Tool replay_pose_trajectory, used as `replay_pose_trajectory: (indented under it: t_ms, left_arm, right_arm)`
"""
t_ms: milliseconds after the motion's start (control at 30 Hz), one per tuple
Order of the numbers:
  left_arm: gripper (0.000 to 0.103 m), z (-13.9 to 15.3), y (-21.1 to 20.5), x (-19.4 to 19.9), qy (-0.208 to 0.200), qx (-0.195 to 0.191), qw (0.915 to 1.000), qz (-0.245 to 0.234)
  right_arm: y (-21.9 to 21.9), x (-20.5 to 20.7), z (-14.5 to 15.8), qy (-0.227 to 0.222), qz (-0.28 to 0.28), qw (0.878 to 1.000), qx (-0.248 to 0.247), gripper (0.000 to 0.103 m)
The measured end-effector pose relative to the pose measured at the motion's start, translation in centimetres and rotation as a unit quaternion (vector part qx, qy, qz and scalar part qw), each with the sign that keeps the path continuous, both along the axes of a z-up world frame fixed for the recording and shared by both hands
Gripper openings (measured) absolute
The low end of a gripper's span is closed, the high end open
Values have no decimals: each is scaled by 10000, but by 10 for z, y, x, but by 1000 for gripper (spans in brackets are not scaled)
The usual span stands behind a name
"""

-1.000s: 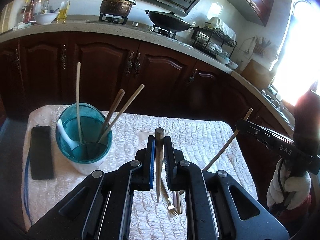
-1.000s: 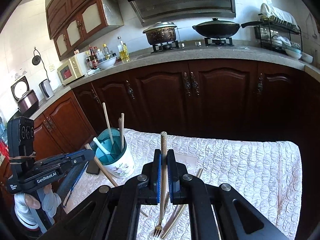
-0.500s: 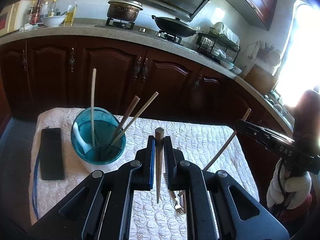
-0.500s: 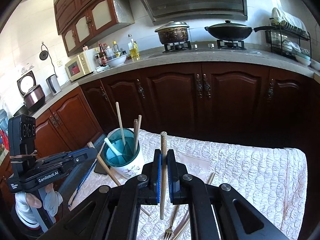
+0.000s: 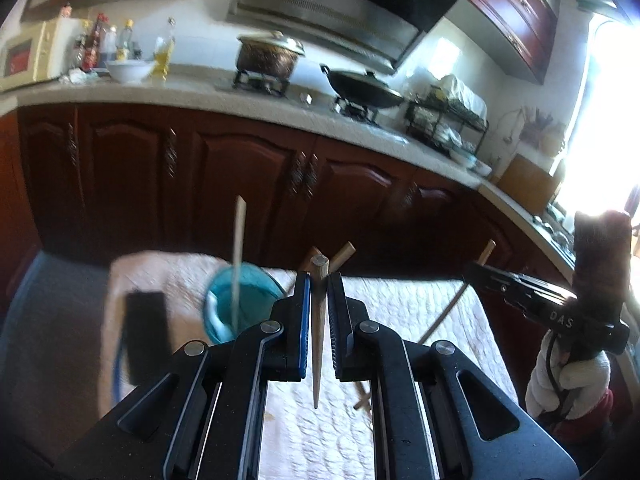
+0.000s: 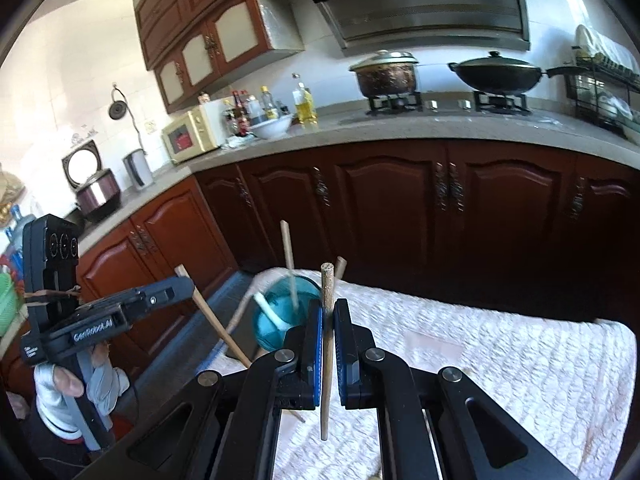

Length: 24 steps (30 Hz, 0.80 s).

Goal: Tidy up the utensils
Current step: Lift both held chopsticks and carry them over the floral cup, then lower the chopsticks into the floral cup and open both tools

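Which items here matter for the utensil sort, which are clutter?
Job: brown wooden chopstick in left gripper; paler wooden chopstick in right gripper; teal utensil cup.
Clutter: black phone; lidded black wok; cream microwave.

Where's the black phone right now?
Left wrist view only: the black phone lies flat near the left edge of the white quilted cloth, just left of the teal utensil cup.

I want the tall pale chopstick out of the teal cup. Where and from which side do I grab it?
Probably its bare upper shaft, above the rim of the teal cup: the tall pale chopstick stands nearly upright, top free, lower end inside beside the white spoon. Come in level from the near side, then lift straight up.
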<state>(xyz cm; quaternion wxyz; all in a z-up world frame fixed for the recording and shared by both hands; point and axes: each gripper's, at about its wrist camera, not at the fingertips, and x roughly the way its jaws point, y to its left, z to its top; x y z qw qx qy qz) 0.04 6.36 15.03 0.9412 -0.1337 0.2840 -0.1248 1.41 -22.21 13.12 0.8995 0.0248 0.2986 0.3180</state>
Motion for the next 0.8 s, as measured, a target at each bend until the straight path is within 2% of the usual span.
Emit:
replay_pose_trajectory:
  t_ms: [200,367,600,800]
  left_arm:
    - [7,26,25,10,-362,182,9981,473]
    - [7,31,34,28,-540,392,9947,781]
    - [7,5,40,61,-354,633,9926,978]
    - [7,-20,40,79,-130,771,9922,974]
  right_arm:
    - [21,10,23,-256,-12,9994,233,5]
    - [42,25,39,-513,-145,9982,267,5]
    - [83,49,35,-769,-181,9969,-21,5]
    - [111,74,17,-800,-160,9964,-248,5]
